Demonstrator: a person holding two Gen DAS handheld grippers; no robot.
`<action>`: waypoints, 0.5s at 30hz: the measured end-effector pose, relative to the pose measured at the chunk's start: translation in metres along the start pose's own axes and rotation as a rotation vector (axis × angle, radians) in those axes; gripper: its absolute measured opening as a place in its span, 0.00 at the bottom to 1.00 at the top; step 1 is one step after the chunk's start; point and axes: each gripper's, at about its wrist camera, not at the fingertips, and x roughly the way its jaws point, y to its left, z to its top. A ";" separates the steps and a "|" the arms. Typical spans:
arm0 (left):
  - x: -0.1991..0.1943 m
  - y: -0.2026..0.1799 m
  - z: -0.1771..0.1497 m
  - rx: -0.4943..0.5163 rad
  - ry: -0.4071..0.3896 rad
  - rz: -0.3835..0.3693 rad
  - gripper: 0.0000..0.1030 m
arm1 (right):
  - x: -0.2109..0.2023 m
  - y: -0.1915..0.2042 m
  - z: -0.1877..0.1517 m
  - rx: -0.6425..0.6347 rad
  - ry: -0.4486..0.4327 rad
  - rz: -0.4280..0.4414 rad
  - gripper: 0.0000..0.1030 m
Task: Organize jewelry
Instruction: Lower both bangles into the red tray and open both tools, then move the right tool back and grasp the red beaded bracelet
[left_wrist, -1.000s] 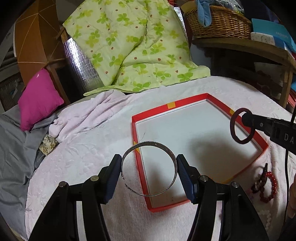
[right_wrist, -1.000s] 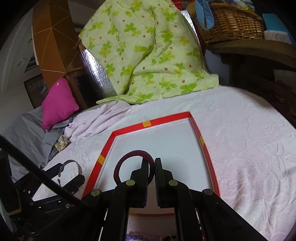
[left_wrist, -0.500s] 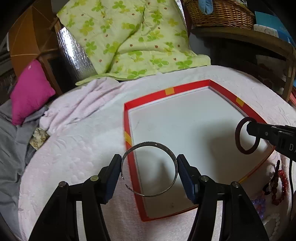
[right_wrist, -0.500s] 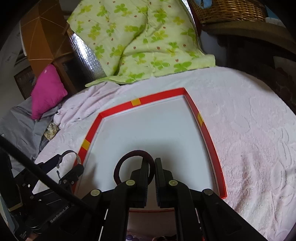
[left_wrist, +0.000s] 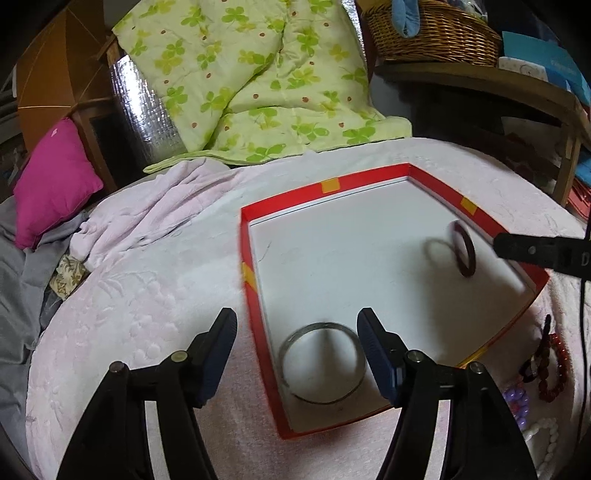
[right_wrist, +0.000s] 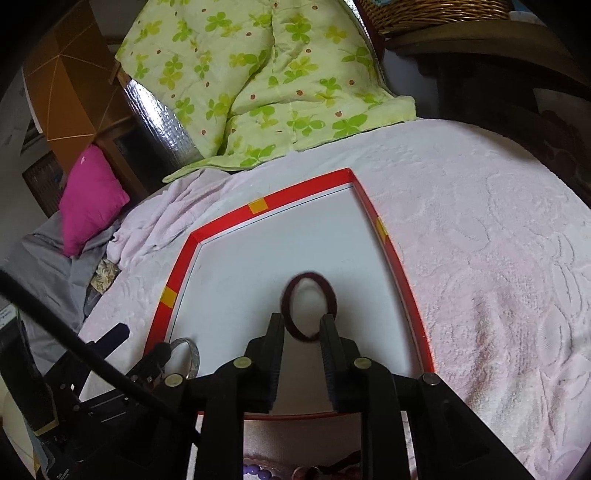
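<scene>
Now both bangles are inside the red-rimmed tray (left_wrist: 334, 186), and what matters for the coming move is that each claw has parted from its piece and the remaining jewelry lies outside the tray, toward the lower right of the left wrist view. The left claw (left_wrist: 297, 352) has just been opening; its jaws stand wide, and the silver bangle (left_wrist: 322, 363) lies flat on the tray's white floor in the near left corner, low in the frame, between the two blue pads but touched by neither, a clear gap showing on each side. The right claw (right_wrist: 302, 334) has just been opening as well; its jaws stand a little apart, and the dark maroon bangle (right_wrist: 309, 312) sits just beyond its fingertips, blurred and apparently tipped on edge, so it looks loose and not pinched, though whether it has settled I cannot tell. In the left wrist view that same bangle appears at the right of the tray, just short of the right claw's tip entering from the frame's right edge. The pile of beaded bracelets (left_wrist: 550, 365), red, purple and white, lies on the pink bedspread (left_wrist: 129, 295) beyond the tray's right rim, at the lower right of the frame. That pile seems nearer the right claw, so the right hand is likely better placed for the next pick, with the left needing to cross over the tray.
</scene>
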 end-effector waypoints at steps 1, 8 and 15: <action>0.000 0.001 -0.001 0.000 0.000 0.007 0.66 | -0.001 -0.002 0.000 0.006 0.000 0.003 0.22; -0.006 0.006 -0.003 -0.017 -0.009 0.020 0.66 | -0.008 -0.010 0.005 0.037 -0.013 0.015 0.22; -0.015 0.009 -0.007 -0.033 -0.002 0.014 0.66 | -0.028 -0.027 0.010 0.065 -0.042 0.014 0.22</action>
